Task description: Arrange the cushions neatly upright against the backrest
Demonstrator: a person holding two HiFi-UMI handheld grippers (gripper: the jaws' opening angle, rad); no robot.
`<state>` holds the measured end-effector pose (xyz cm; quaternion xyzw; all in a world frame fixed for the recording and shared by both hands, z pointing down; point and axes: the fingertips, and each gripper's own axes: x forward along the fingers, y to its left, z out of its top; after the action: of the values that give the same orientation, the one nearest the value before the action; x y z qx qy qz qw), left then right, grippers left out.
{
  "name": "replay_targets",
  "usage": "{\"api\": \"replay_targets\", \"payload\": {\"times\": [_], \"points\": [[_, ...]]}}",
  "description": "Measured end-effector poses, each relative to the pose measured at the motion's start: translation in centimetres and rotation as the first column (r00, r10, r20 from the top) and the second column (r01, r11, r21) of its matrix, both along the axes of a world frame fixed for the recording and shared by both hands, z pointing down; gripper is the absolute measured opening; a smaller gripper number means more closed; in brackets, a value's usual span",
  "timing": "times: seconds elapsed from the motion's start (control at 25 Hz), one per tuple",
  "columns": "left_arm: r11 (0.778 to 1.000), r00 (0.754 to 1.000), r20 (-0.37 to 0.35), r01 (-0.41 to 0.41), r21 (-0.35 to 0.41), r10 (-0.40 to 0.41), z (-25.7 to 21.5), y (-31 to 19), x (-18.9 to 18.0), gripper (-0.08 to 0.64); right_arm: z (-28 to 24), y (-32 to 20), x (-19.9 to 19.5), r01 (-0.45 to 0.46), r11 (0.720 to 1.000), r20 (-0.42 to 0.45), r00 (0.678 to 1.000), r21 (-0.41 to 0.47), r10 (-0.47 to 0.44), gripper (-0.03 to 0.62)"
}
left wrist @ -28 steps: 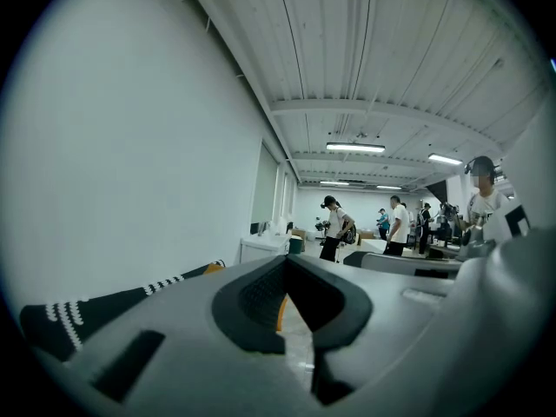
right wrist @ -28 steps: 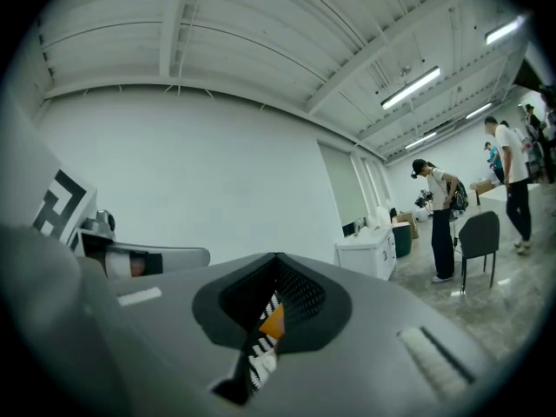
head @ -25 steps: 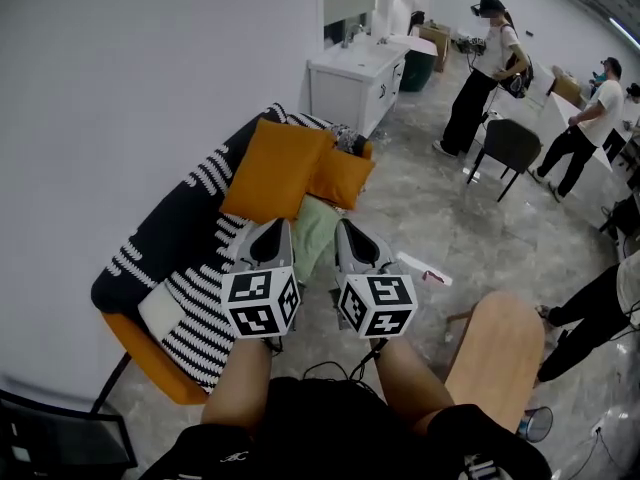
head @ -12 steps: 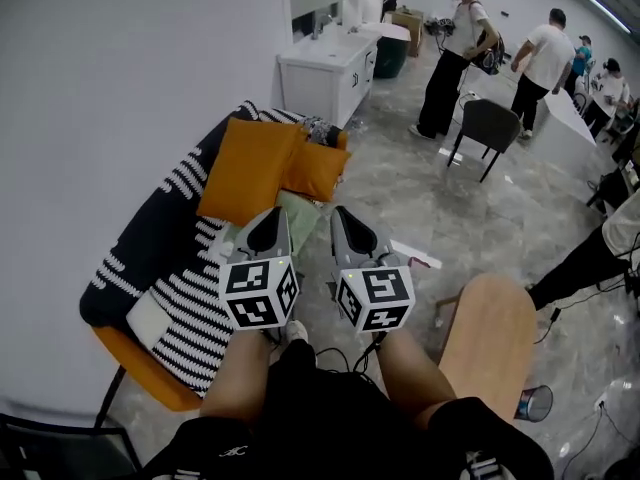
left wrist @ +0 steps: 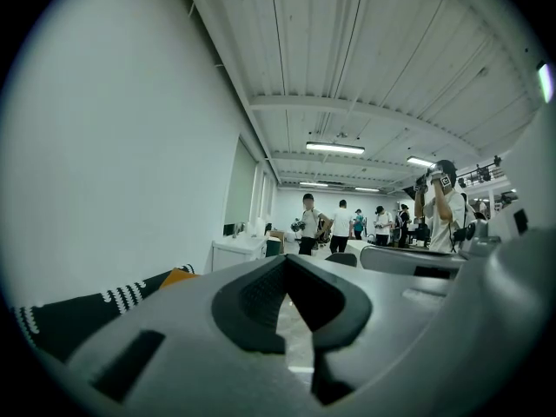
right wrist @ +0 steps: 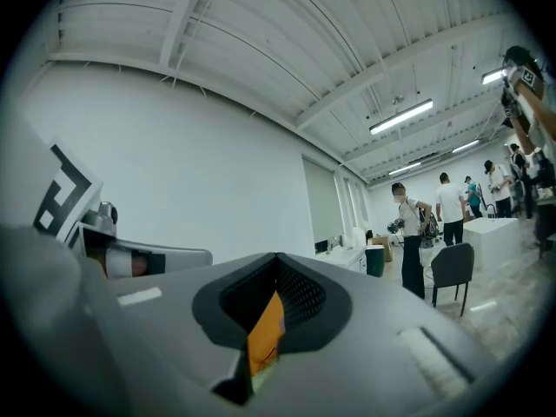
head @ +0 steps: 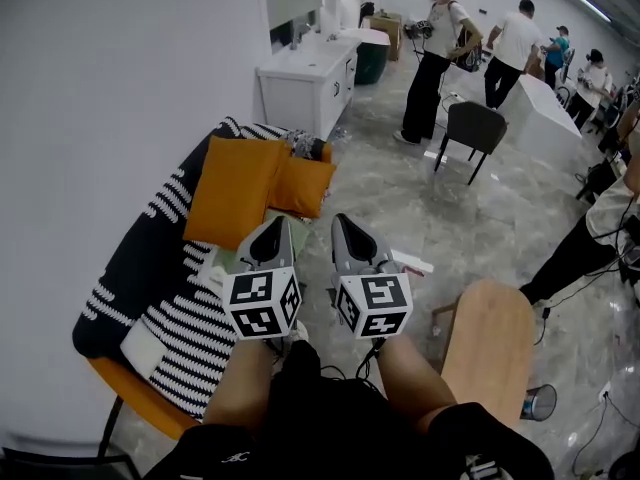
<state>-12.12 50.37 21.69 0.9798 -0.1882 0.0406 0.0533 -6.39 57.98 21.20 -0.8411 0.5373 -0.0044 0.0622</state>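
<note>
A large orange cushion (head: 232, 190) leans on the black-and-white striped sofa backrest (head: 140, 238). A smaller orange cushion (head: 300, 186) lies beside it towards the sofa's far end. A pale green cushion (head: 228, 258) lies flat on the seat, partly hidden by my left gripper (head: 272, 230). My right gripper (head: 345, 226) is level with the left one, just off the seat's front edge. Both are shut and hold nothing, well above the sofa. In the left gripper view the shut jaws (left wrist: 288, 266) point along the room. Orange fabric (right wrist: 265, 337) shows below the right gripper's (right wrist: 276, 259) shut jaws.
A white vanity cabinet (head: 305, 78) stands past the sofa's far end. A round wooden table top (head: 490, 353) is at my right knee. A dark chair (head: 470, 128), a white table (head: 540, 108) and several standing people fill the room's far right. Paper (head: 410, 261) lies on the floor.
The view has swung, so the sofa and cushions sit further left in the frame. People in the background have walked. Both grippers stay shut, side by side.
</note>
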Motion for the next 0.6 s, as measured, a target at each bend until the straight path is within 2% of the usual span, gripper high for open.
{"api": "replay_targets", "payload": {"times": [0.24, 0.44, 0.6], "points": [[1.0, 1.0, -0.014, 0.001, -0.021, -0.001, 0.6, -5.8, 2.4, 0.006, 0.2, -5.6, 2.4, -0.009, 1.0, -0.027, 1.0, -0.018, 0.009, 0.009], [1.0, 1.0, -0.025, -0.018, -0.021, 0.018, 1.2, -12.6, 7.2, 0.006, 0.7, -12.7, 6.7, -0.017, 0.999, -0.053, 0.999, -0.034, 0.015, 0.009], [1.0, 0.999, -0.033, -0.022, -0.015, 0.021, -0.2, -17.3, 10.4, 0.006, -1.3, -17.2, 10.0, -0.027, 1.0, -0.078, 0.997, -0.016, 0.025, 0.009]]}}
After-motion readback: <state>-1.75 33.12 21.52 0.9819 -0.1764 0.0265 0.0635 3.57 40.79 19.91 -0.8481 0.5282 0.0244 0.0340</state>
